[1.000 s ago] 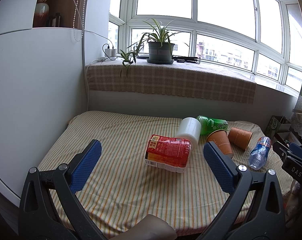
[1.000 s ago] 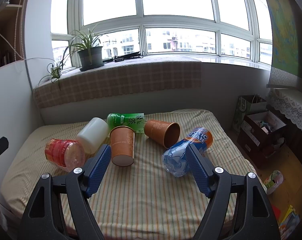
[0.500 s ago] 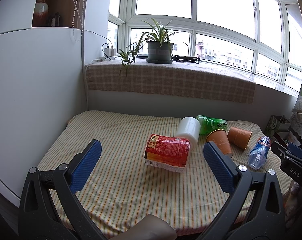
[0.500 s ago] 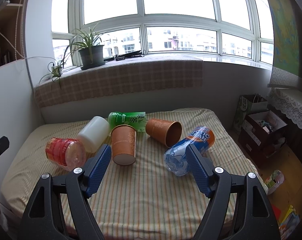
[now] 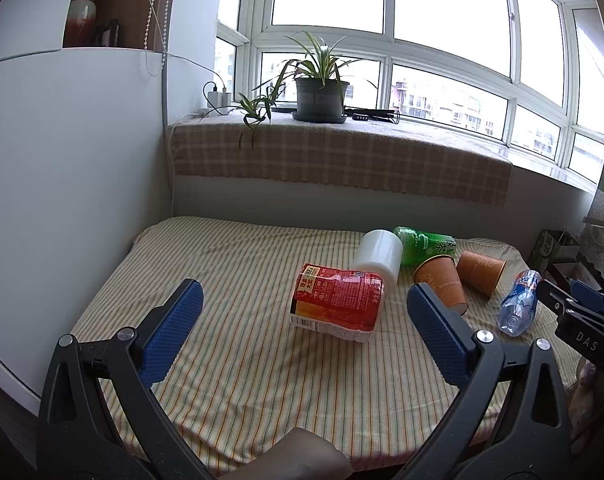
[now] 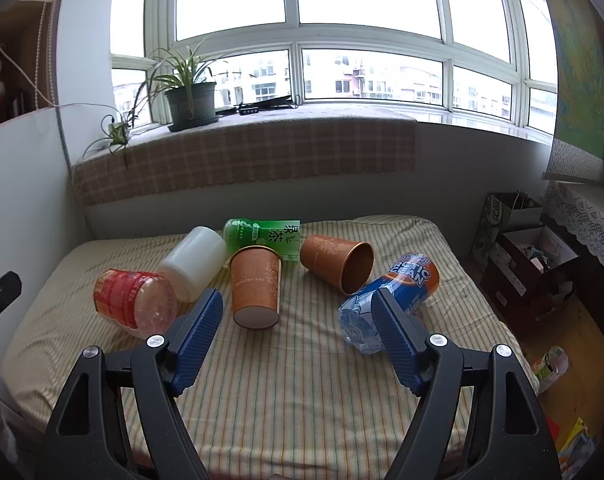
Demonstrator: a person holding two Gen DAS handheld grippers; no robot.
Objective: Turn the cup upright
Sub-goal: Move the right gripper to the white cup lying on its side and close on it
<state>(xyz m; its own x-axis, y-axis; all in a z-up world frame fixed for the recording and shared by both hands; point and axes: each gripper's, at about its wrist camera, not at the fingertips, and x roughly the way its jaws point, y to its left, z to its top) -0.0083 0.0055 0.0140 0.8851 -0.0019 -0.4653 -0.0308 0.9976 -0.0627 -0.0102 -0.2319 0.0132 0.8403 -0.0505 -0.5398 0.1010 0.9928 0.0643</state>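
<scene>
Two orange paper cups lie on their sides on the striped table (image 6: 302, 380). One cup (image 6: 256, 288) points its closed base at me; it also shows in the left wrist view (image 5: 442, 282). The other cup (image 6: 338, 262) has its open mouth toward the right front; it shows in the left wrist view (image 5: 480, 272) too. My right gripper (image 6: 297, 332) is open and empty, just in front of the first cup. My left gripper (image 5: 302, 332) is open and empty, in front of the red container (image 5: 336, 300).
A white jar (image 6: 193, 260), a green tea bottle (image 6: 267, 234) and a blue-labelled water bottle (image 6: 390, 296) lie among the cups. The red container (image 6: 133, 300) lies at the left. A wall stands left, a cloth-covered window ledge (image 6: 241, 160) behind, boxes (image 6: 530, 256) right.
Both grippers have drifted very slightly; the objects sit a touch higher in the right wrist view. Nothing on the table has moved.
</scene>
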